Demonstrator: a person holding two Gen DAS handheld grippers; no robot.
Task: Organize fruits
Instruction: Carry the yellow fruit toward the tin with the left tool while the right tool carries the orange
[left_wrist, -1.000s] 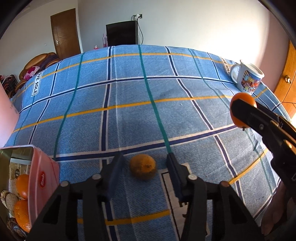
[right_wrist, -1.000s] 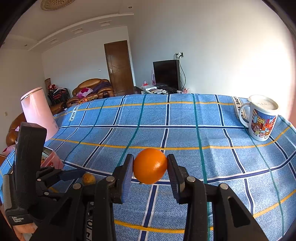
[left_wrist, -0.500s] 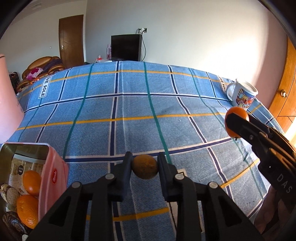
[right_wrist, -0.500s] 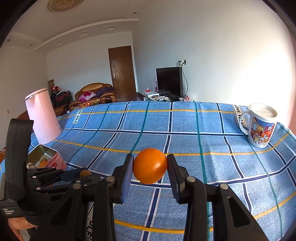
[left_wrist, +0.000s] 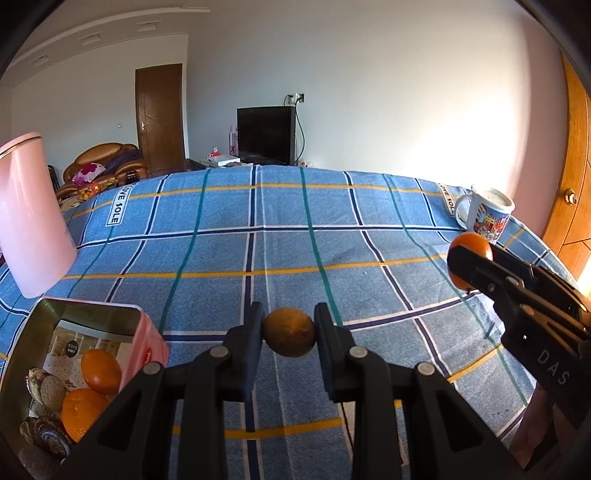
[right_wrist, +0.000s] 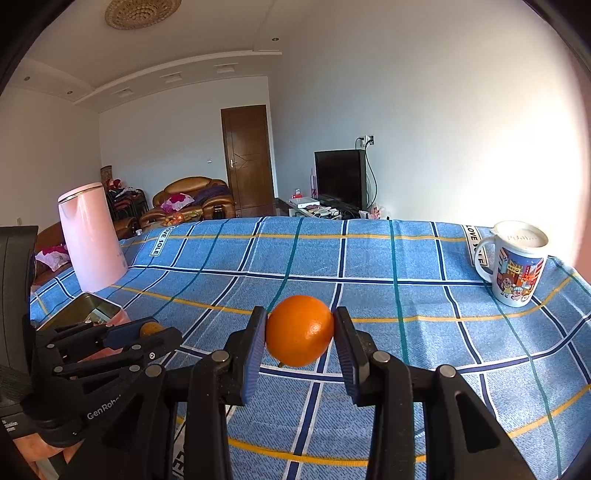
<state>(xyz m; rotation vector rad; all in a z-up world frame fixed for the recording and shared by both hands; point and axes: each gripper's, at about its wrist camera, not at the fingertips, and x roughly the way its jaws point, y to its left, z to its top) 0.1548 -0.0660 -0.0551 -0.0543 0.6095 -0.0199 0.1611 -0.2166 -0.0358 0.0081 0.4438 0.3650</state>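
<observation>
Carry the small brownish citrus fruit (left_wrist: 289, 336) level toward the pink tin (left_wrist: 146, 345) at the table's near left corner, and lower it among the oranges (left_wrist: 100, 371) there. Your left claw (left_wrist: 288, 332) is clamped on it; your right claw (right_wrist: 300, 334) grips a bright orange (right_wrist: 300, 335) above the table (right_wrist: 424, 258).

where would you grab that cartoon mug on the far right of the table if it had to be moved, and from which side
Probably by the mug's round body, about mid-height, jaws closing across it front to back. Come in from its right, the side away from the handle, which sticks out to the left in the right wrist view and would get in the way. The mug stands upright with open cloth in front, so a level approach looks workable.
</observation>
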